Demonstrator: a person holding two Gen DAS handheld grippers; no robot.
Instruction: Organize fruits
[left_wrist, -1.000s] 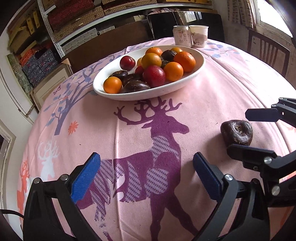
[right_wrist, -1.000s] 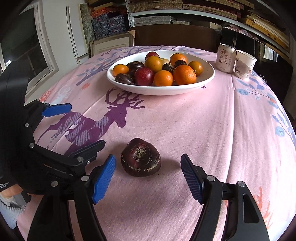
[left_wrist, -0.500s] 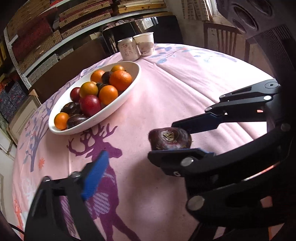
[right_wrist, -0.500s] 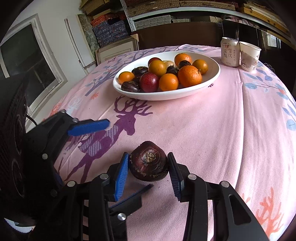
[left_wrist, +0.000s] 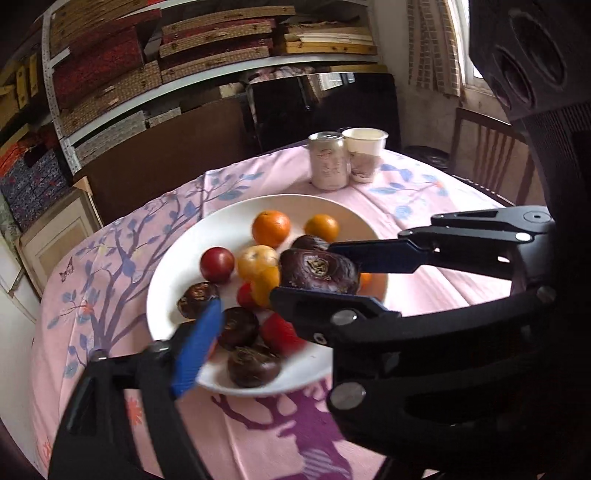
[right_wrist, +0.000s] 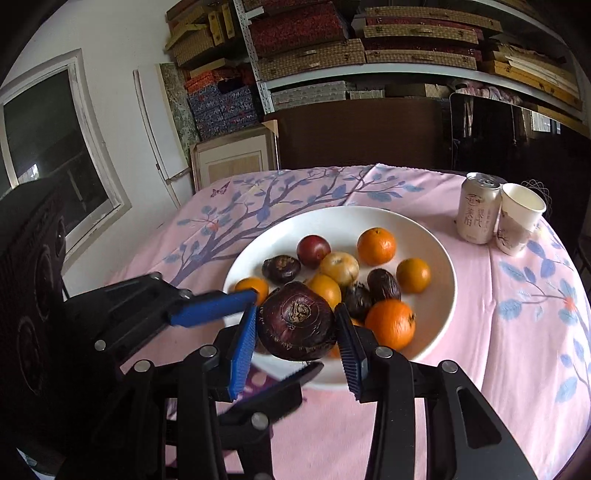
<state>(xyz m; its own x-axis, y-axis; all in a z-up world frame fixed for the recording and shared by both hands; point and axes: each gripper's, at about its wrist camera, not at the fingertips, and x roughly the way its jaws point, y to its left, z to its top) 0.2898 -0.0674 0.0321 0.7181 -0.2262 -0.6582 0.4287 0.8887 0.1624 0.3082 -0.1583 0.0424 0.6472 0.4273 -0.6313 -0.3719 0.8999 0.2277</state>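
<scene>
While gripped, dark purple fruit (right_wrist: 296, 320) glossy, rough-crowned.

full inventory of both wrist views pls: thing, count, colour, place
dark purple fruit: 1, held over the bowl's near edge.
bowl: 1, white, oval, table centre.
orange fruits: about 6, in the bowl, some partly hidden.
red fruit: 1 clear in the right wrist view, bowl's far left; the left wrist view shows more.
dark purple fruits in bowl: about 4.
can: 1, pale, far right of the table.
paper cup: 1, white, touching the can.
tablecloth: 1, pink, tree and deer print.
chair: 1, wooden, behind the table.
shelves: stacked woven boxes on the back wall.
right hand-held gripper: shut on the dark purple fruit.
left hand-held gripper: open, beside it.
</scene>
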